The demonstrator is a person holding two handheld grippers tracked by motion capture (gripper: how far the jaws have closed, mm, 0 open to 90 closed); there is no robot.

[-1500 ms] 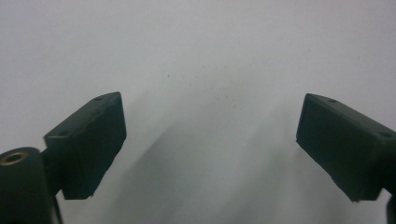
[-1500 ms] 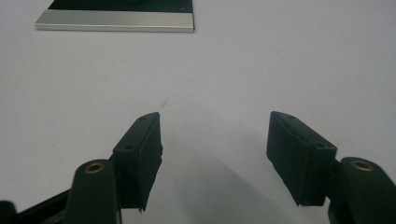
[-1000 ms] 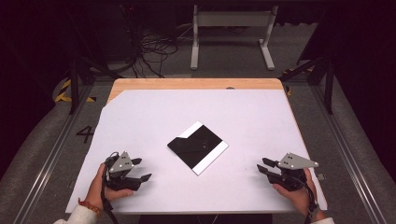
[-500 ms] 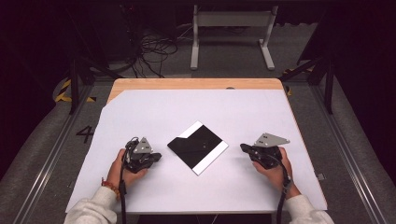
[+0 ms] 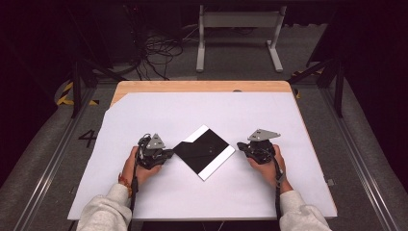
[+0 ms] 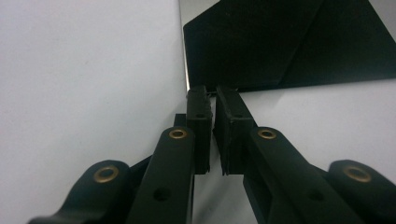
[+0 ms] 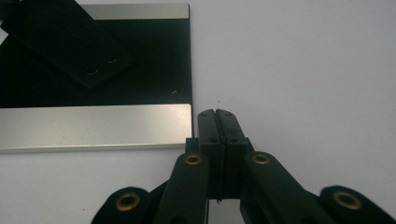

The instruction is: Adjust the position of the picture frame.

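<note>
High view first: nearest the table's front edge, two grey-sleeved forearms are coming in, each hand gripping a black two-jaw tool. The left gripper (image 5: 166,155) is sitting just beside the left corner of the flat black square plate with silver strips along two edges (image 5: 204,150), and the right gripper (image 5: 242,147) is sitting just off the plate's right corner. The plate is lying flat, turned like a diamond, in the middle of the white sheet covering the wooden table (image 5: 202,86).

In the left gripper view, the left gripper (image 6: 212,93) is showing its jaws drawn nearly together, a thin slit between the pads, tips right at the plate (image 6: 280,42) edge; I cannot tell whether they are pinching it. In the right gripper view, the right gripper (image 7: 216,113) is showing its jaws pressed fully together on nothing, just beside the corner of the plate (image 7: 93,126).

Farther off, a tangle of black cables (image 5: 156,53) is lying on the grey floor.
</note>
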